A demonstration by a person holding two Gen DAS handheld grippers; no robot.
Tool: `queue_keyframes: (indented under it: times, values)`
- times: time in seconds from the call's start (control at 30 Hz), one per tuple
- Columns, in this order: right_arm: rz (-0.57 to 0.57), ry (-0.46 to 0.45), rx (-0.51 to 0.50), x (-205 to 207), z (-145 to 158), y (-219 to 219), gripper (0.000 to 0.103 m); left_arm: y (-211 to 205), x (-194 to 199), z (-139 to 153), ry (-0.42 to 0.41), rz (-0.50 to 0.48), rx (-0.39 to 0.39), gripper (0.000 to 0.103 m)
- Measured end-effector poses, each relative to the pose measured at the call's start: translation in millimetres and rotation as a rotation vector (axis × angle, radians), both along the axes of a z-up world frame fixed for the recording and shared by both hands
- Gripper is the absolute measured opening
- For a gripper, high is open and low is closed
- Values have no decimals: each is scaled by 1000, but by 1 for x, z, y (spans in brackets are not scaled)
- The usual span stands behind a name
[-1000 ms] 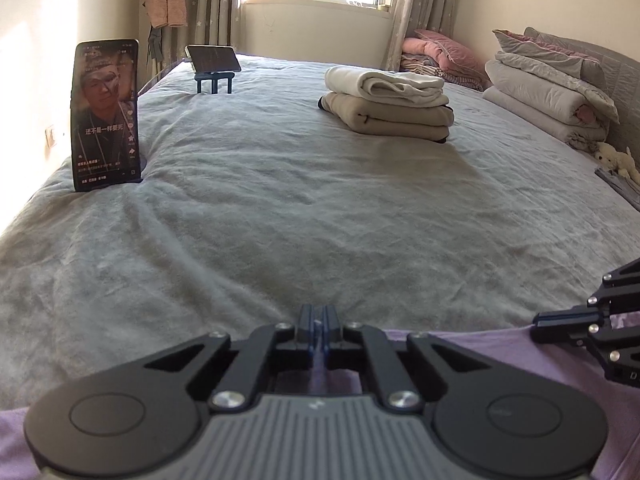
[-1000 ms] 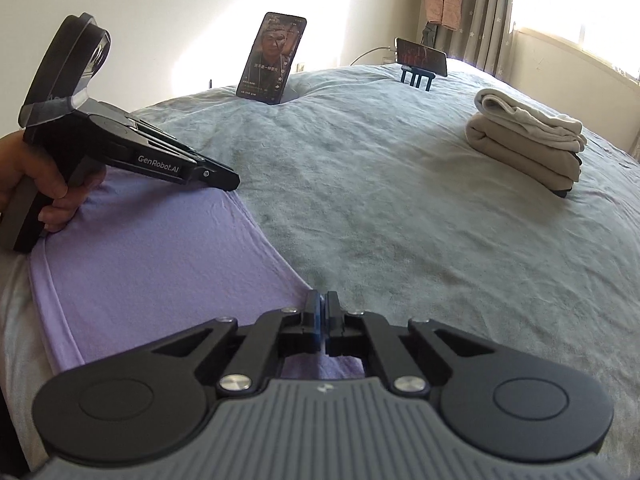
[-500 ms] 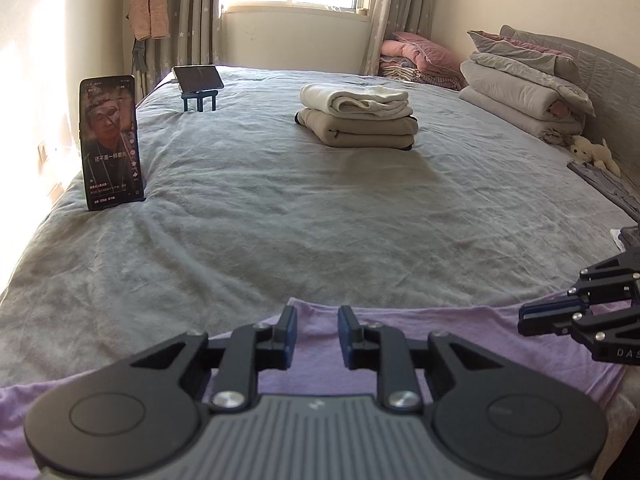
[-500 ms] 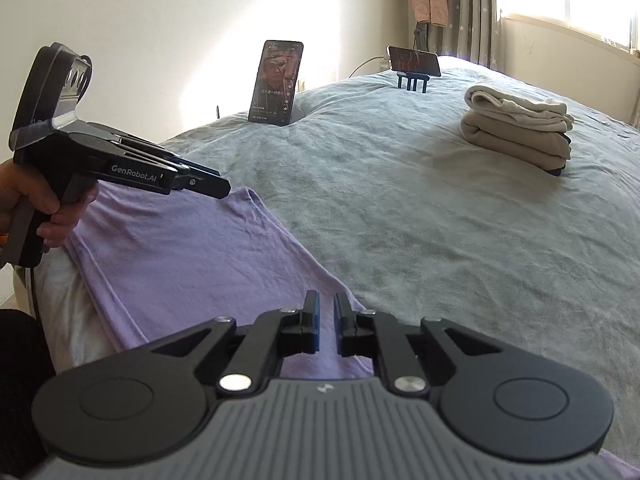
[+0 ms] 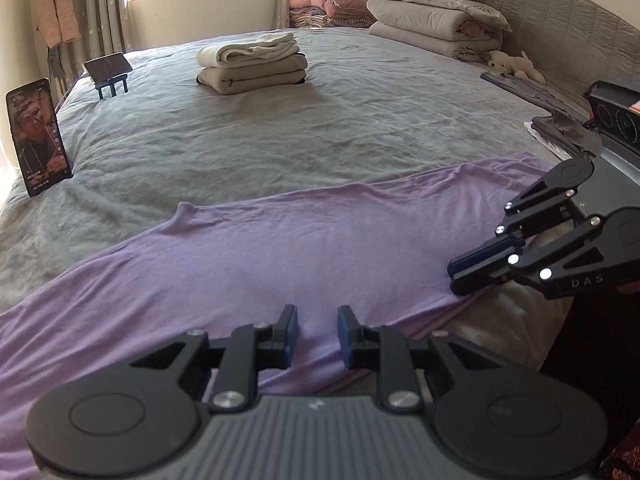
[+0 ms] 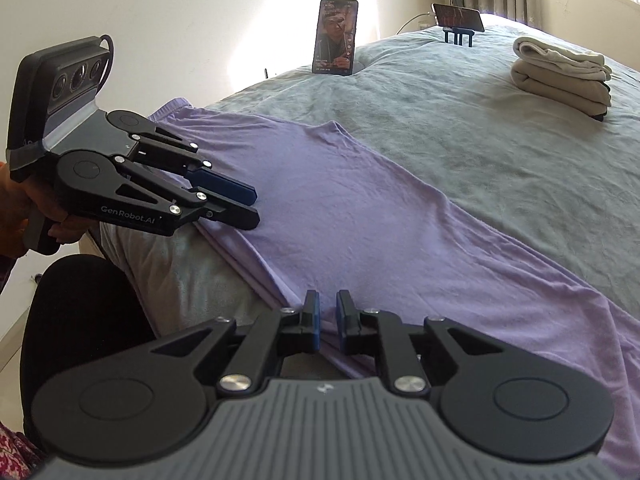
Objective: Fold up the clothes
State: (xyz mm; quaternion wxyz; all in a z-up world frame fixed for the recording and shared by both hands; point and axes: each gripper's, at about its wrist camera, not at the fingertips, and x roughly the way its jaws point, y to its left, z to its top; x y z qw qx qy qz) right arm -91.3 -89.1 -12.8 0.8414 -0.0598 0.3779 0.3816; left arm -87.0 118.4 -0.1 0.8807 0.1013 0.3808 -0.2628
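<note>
A purple garment [image 5: 280, 248] lies spread flat along the near edge of the grey bed [image 5: 320, 128]; it also shows in the right wrist view [image 6: 360, 216]. My left gripper [image 5: 313, 330] is open and empty, just above the garment's near hem. It also shows in the right wrist view [image 6: 252, 205], over the hem. My right gripper [image 6: 327, 316] is open by a narrow gap, empty, at the garment's near hem. It shows in the left wrist view [image 5: 454, 274] at the garment's right end.
A stack of folded beige and white clothes [image 5: 252, 62] sits mid-bed. A phone [image 5: 38, 136] stands upright at the left edge, another phone on a blue stand [image 5: 108, 70] further back. Folded quilts [image 5: 436, 20] and a plush toy [image 5: 514, 64] lie by the headboard.
Both grippers were shut on the purple garment, then opened and let it go. Both pulled back and rose; the garment now lies spread along the bed edge.
</note>
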Motion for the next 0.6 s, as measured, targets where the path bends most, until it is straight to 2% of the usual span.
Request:
queue_keyframes:
  times: [0.47, 0.6]
  values:
    - [-51, 56, 6, -30, -5, -25, 14, 4, -47, -1, 52, -57, 29, 22]
    - [-67, 51, 1, -35, 0, -34, 14, -2, -51, 7, 55, -99, 0, 23]
